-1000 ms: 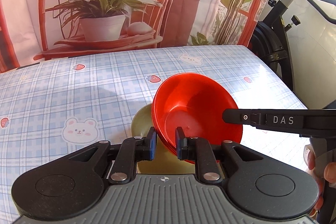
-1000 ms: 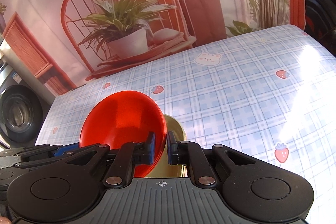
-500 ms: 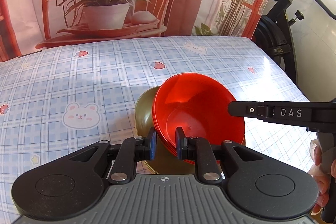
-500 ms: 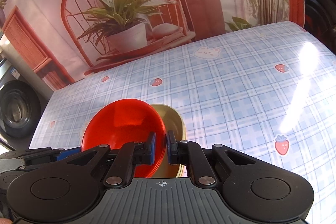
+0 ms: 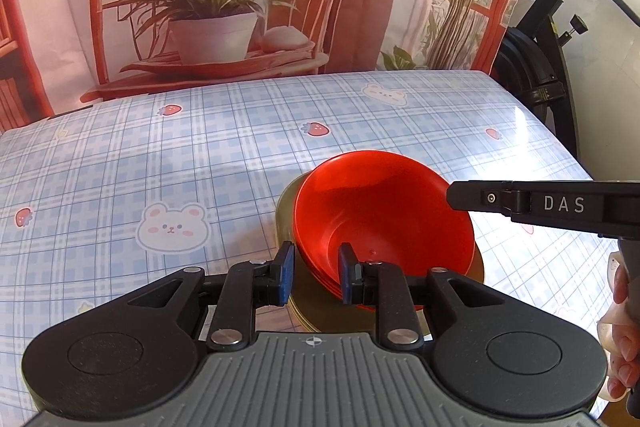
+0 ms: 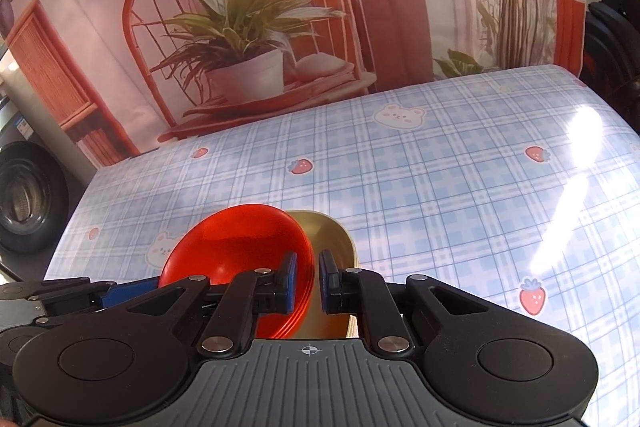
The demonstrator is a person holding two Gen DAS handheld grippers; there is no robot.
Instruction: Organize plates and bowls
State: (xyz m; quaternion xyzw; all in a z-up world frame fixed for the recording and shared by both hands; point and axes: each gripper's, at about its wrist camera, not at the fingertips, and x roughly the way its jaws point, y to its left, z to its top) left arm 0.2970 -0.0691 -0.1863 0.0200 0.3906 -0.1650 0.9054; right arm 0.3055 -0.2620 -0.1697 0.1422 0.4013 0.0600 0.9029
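A red bowl rests on an olive-gold plate near the table's front edge. My left gripper straddles the bowl's near rim with a small gap, and its jaws look slightly parted. My right gripper is closed on the bowl's right rim, above the plate. The right gripper's finger also crosses the left wrist view at the bowl's right edge. The bowl sits tilted.
The table has a blue plaid cloth with bears and strawberries. A printed backdrop of a plant and chair hangs behind. An exercise bike stands at the right, a washing machine at the left.
Both grippers have lowered the red bowl onto the olive plate. The left gripper's jaws have widened a little around the rim.
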